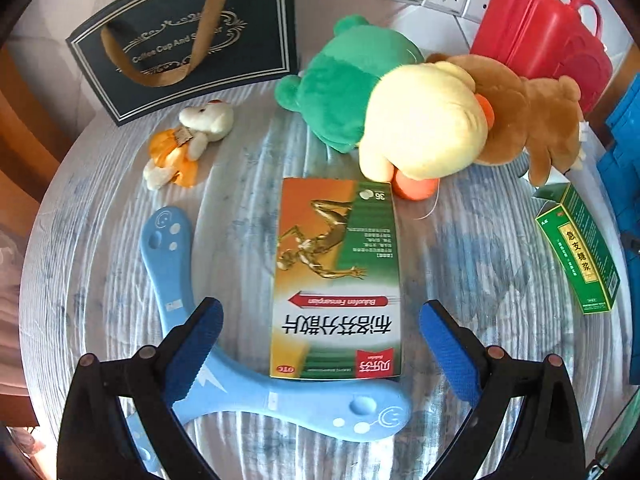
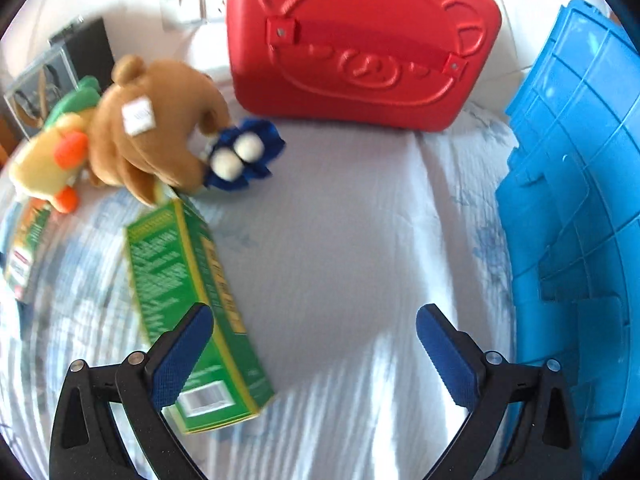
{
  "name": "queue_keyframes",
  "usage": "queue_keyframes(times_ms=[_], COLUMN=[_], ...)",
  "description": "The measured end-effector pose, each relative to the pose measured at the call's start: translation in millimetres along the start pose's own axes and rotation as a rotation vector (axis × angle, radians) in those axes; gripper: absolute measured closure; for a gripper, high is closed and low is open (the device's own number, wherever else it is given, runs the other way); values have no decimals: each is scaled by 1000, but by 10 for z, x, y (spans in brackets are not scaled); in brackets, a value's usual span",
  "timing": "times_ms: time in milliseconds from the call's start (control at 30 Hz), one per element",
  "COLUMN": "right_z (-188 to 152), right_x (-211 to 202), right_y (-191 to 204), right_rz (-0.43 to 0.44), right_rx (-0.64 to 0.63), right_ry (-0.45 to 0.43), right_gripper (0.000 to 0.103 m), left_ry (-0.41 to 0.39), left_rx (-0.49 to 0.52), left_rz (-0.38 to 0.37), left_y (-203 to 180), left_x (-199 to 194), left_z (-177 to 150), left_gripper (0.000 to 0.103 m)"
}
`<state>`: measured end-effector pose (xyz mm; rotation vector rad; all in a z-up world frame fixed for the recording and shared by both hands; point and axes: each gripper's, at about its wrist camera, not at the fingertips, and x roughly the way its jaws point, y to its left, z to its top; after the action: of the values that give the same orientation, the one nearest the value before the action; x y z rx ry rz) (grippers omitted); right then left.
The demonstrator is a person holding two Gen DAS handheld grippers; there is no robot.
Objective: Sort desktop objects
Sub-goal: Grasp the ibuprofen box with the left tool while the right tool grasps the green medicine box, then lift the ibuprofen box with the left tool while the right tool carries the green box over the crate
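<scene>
In the left wrist view my left gripper is open above a flat orange-and-green medicine box, whose near end lies between the jaws. A light blue boomerang toy lies under and beside the left finger. In the right wrist view my right gripper is open and empty over bare cloth. A green medicine box lies by its left finger; it also shows in the left wrist view. Brown, yellow and green plush toys lie piled behind.
A red plastic case stands at the back and a blue crate at the right. A dark paper bag and a small white-and-orange plush are at the left. A blue plush with white eyes lies by the brown one.
</scene>
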<state>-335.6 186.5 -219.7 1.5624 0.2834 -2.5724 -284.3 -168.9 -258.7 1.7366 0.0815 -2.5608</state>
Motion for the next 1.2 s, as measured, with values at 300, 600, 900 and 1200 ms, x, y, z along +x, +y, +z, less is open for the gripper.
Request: queue_keyframes(times_ms=[300, 600, 900, 1200], right_z=[34, -1, 8, -201], right_x=[122, 468, 432, -209], right_y=[440, 630, 769, 780], right_rz=[122, 119, 106, 167], right_rx=[-56, -81, -92, -68], right_ry=[69, 132, 96, -7], right_gripper=[0, 0, 39, 49], left_ry=[157, 105, -20, -141], left_rx=[-36, -58, -104, -106], left_rz=[32, 37, 127, 113], left_y=[-88, -150, -179, -262], left_x=[561, 478, -2, -671], left_z=[195, 177, -15, -263], left_gripper=[3, 15, 16, 16])
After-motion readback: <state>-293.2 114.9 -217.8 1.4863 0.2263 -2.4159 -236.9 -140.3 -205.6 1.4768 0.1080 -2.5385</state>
